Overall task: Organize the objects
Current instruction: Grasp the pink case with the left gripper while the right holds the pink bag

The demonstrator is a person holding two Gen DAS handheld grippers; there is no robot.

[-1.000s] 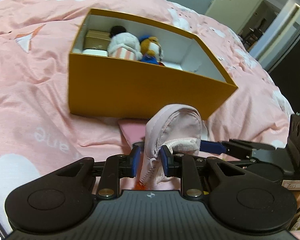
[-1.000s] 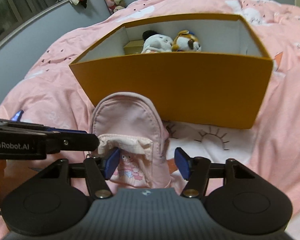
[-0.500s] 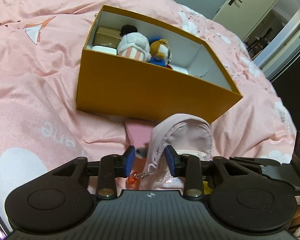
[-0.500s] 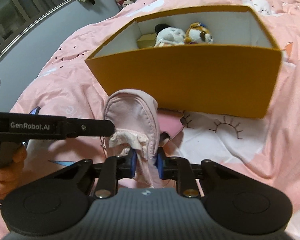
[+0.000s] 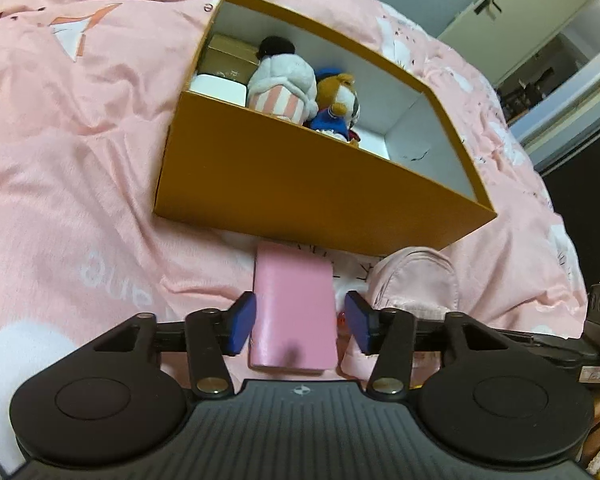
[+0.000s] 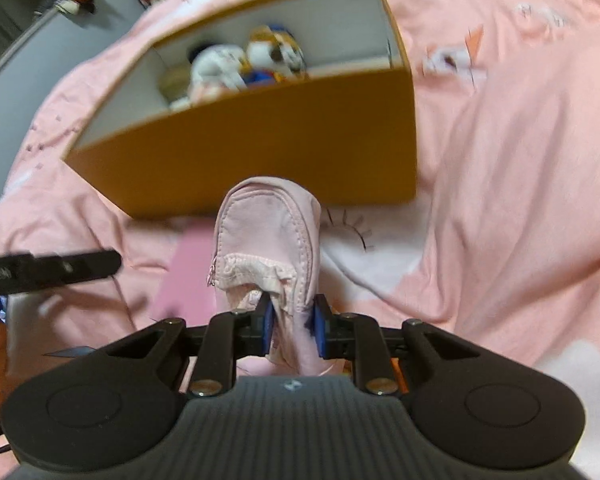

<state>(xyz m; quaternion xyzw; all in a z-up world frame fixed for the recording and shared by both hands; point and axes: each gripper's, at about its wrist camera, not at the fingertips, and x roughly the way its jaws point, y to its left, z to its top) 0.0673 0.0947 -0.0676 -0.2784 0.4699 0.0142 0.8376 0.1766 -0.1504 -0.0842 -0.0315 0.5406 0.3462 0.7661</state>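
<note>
The right gripper (image 6: 291, 330) pinches the small pink backpack (image 6: 270, 240) just before the orange box (image 6: 260, 148), likely to lift it in beside 2 plush toys (image 5: 300, 84); the left gripper (image 5: 300, 322), jaws just opened, straddles a pink case (image 5: 294, 312), seemingly untouched.
</note>
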